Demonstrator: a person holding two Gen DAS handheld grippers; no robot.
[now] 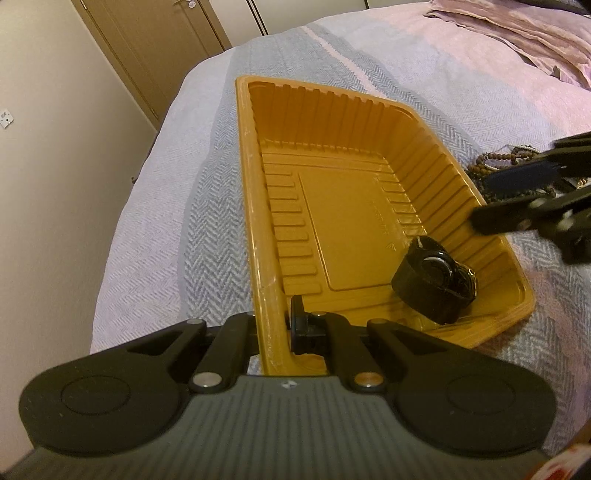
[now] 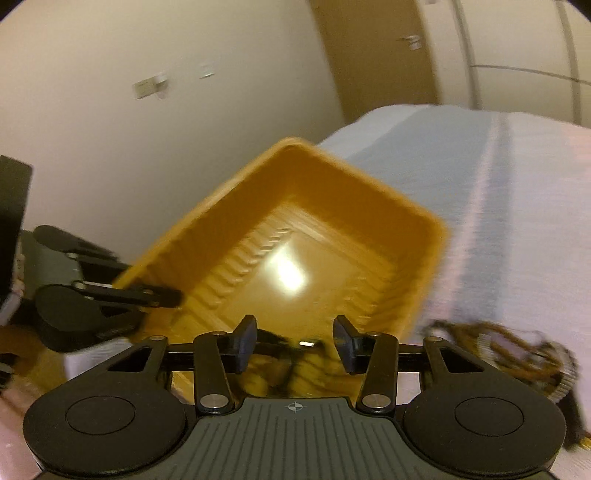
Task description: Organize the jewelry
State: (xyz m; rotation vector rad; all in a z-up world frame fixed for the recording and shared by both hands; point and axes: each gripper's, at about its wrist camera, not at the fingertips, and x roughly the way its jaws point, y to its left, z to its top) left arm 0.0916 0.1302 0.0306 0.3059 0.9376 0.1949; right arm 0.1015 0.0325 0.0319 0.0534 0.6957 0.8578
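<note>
An orange ribbed plastic tray [image 1: 255,206] lies on the bed. My left gripper [image 1: 275,325] is shut on the tray's near left rim. A black watch [image 1: 432,284] lies in the tray's near right corner. My right gripper [image 2: 295,341] is open and empty above that corner; it also shows at the right of the left wrist view [image 1: 517,192]. The tray [image 2: 417,221] and the left gripper [image 2: 162,295] show blurred in the right wrist view. A heap of brown bead necklaces [image 1: 495,162] lies on the bed right of the tray; it also shows in the right wrist view [image 2: 517,350].
The bed has a pale blue and pink herringbone cover [image 1: 166,229]. A crumpled pink cloth [image 1: 517,33] lies at the far right. The bed's edge, a cream wall [image 1: 44,110] and brown doors [image 1: 155,48] are to the left.
</note>
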